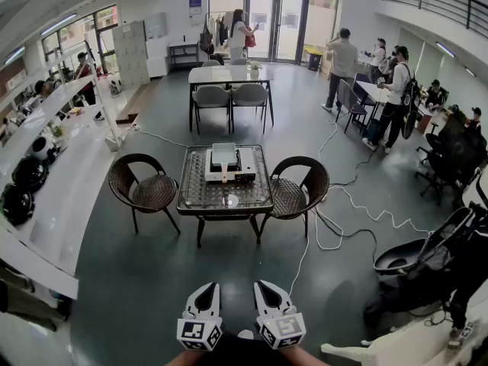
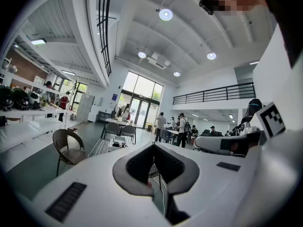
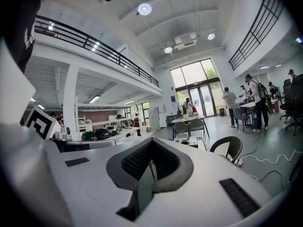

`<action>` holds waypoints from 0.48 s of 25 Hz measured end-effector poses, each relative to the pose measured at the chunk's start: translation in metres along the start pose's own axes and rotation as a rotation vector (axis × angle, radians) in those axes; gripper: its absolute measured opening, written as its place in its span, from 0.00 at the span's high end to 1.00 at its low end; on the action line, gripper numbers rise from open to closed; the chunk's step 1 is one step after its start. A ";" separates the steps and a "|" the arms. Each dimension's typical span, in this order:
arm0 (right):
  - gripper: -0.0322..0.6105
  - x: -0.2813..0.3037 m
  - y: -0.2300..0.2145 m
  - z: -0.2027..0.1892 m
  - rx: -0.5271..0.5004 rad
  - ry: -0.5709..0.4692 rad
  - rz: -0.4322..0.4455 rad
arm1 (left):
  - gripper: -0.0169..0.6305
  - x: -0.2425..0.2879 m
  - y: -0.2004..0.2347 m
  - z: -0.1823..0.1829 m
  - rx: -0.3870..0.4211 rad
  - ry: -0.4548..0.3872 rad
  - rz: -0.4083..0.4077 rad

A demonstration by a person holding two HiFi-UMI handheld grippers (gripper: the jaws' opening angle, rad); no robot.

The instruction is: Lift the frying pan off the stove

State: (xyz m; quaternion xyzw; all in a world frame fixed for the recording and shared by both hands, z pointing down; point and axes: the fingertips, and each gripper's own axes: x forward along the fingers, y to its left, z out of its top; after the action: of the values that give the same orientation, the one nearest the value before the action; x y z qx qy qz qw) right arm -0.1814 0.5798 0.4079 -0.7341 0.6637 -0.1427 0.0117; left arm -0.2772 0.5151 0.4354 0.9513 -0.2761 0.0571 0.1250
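A portable stove [image 1: 226, 165] stands far ahead on a glass-topped table [image 1: 194, 193], with a pale flat thing on top; I cannot make out a frying pan for certain at this distance. A small round object [image 1: 231, 200] lies on the glass near the table's front edge. At the bottom of the head view my left gripper [image 1: 206, 288] and right gripper [image 1: 264, 285] are side by side over the floor, well short of the table. Both are shut with nothing between the jaws, as the left gripper [image 2: 154, 149] and right gripper [image 3: 151, 144] show in their own views.
Wicker chairs flank the table at left [image 1: 145, 185] and right [image 1: 301, 185]. White cables [image 1: 335, 227] trail over the floor at right. A long white counter [image 1: 53, 197] runs down the left side. A black seat [image 1: 408, 261] stands at right. Several people stand at the back.
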 end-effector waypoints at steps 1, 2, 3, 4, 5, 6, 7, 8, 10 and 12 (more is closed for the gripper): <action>0.90 0.001 -0.007 0.001 -0.014 -0.009 -0.013 | 0.95 0.007 -0.003 0.003 0.003 -0.022 -0.011; 0.90 0.003 -0.014 0.002 -0.028 -0.018 -0.028 | 0.95 0.015 -0.006 0.006 0.006 -0.044 -0.024; 0.90 0.005 -0.022 0.004 -0.039 -0.027 -0.043 | 0.95 0.024 -0.009 0.010 0.011 -0.064 -0.037; 0.90 0.007 -0.029 0.007 -0.048 -0.034 -0.057 | 0.95 0.031 -0.013 0.015 0.016 -0.080 -0.049; 0.91 0.008 -0.034 0.008 -0.054 -0.038 -0.069 | 0.95 0.035 -0.016 0.019 0.019 -0.088 -0.057; 0.91 0.008 -0.035 0.008 -0.059 -0.039 -0.077 | 0.95 0.036 -0.017 0.022 0.021 -0.091 -0.060; 0.91 0.008 -0.035 0.008 -0.065 -0.038 -0.081 | 0.95 0.034 -0.017 0.024 0.023 -0.090 -0.057; 0.91 0.007 -0.034 0.008 -0.072 -0.038 -0.083 | 0.95 0.033 -0.016 0.025 0.024 -0.088 -0.053; 0.91 0.008 -0.032 0.011 -0.094 -0.040 -0.087 | 0.95 0.032 -0.013 0.027 0.027 -0.087 -0.043; 0.91 0.009 -0.030 0.014 -0.116 -0.046 -0.088 | 0.95 0.034 -0.011 0.030 0.033 -0.090 -0.037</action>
State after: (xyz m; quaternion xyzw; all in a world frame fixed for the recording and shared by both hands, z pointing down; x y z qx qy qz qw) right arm -0.1481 0.5718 0.4028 -0.7650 0.6376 -0.0874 -0.0219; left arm -0.2416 0.4981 0.4106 0.9597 -0.2629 0.0162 0.0979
